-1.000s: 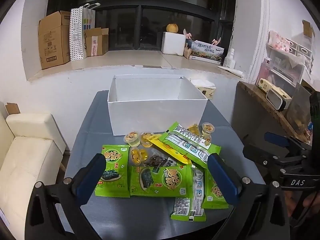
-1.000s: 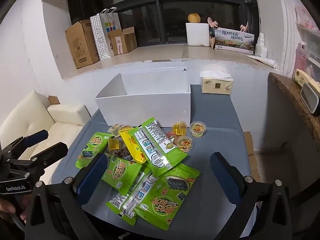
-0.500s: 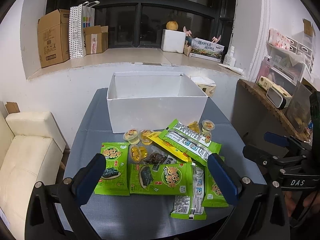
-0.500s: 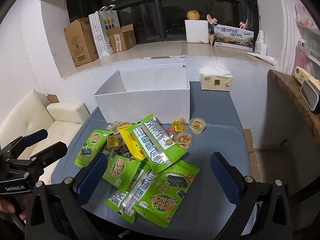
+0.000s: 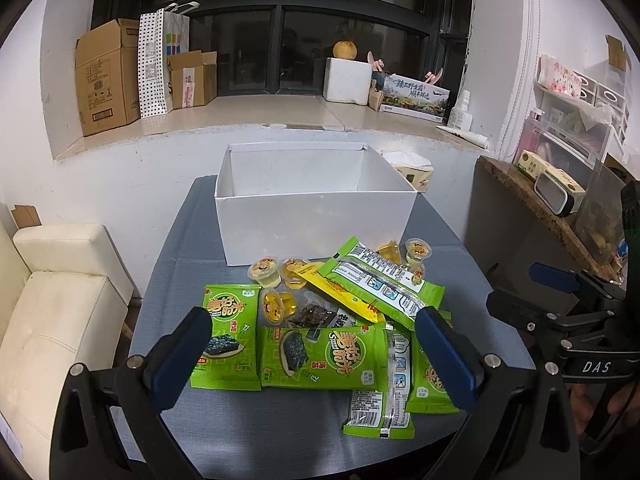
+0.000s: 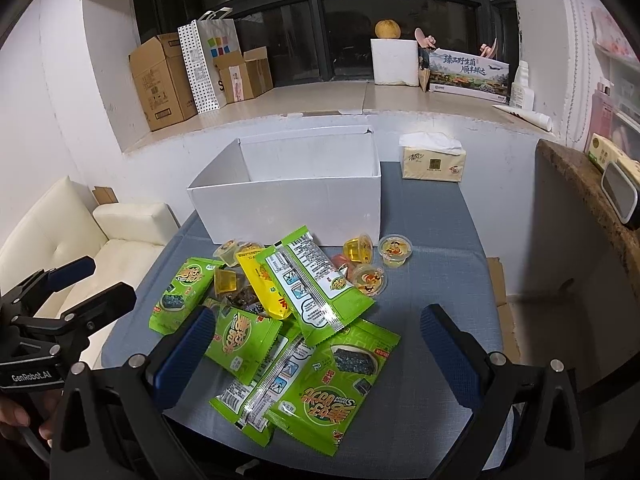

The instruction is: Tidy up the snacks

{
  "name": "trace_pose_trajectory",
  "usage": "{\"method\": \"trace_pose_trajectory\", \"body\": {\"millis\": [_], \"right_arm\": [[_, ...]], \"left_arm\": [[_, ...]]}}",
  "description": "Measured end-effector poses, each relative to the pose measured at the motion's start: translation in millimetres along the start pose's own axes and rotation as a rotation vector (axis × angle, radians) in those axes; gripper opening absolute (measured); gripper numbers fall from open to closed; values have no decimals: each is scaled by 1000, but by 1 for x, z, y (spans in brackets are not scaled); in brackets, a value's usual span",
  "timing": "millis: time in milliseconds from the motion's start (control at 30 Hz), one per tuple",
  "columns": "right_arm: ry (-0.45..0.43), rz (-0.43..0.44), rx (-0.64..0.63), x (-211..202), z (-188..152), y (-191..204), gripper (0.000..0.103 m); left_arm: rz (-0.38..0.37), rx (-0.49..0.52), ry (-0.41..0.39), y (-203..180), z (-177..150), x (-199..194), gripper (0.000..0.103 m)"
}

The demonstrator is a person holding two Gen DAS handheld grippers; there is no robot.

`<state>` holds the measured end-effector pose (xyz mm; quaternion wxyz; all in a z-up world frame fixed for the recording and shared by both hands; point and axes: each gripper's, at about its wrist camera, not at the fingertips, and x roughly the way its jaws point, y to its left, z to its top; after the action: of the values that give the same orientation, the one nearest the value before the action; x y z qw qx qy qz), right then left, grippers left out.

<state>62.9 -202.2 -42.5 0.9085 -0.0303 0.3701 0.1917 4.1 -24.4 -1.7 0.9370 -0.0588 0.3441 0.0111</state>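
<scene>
- Both jaws are wide apart and hold nothing. The left gripper (image 5: pixel 312 354) hangs over the near edge of the snack pile. The right gripper (image 6: pixel 318 354) hangs over the same pile from the other side.
- The snacks lie in a heap on the grey table (image 5: pixel 176 264). There are green seaweed packs (image 5: pixel 318 356), a yellow pack (image 5: pixel 340 294) and little jelly cups (image 5: pixel 264 272).
- In the left view the heap sits at 6 o'clock, low in the middle. The white box (image 5: pixel 314 220) stands just behind it at 12 o'clock.
- The box looks bare inside, as far as its inside shows.
- In the right view a tissue pack (image 6: pixel 434 158) sits beside the box at 1 o'clock.
- What changed: in the last second both grippers pulled back and up a little. The box and the heap now look a bit smaller and farther away. No snack has moved.
- What that means: I think the job has only just begun. All the snacks seem to be waiting outside the box.
- The flat packs overlap, so a pinch on one could drag its neighbour along.
</scene>
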Motion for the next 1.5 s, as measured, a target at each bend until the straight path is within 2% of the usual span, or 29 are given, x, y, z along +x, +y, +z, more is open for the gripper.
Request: {"method": "trace_pose_trajectory", "body": {"millis": [1500], "right_arm": [[8, -6, -7, 1, 0, 1, 103]], "left_arm": [[4, 7, 4, 0, -2, 1, 103]]}}
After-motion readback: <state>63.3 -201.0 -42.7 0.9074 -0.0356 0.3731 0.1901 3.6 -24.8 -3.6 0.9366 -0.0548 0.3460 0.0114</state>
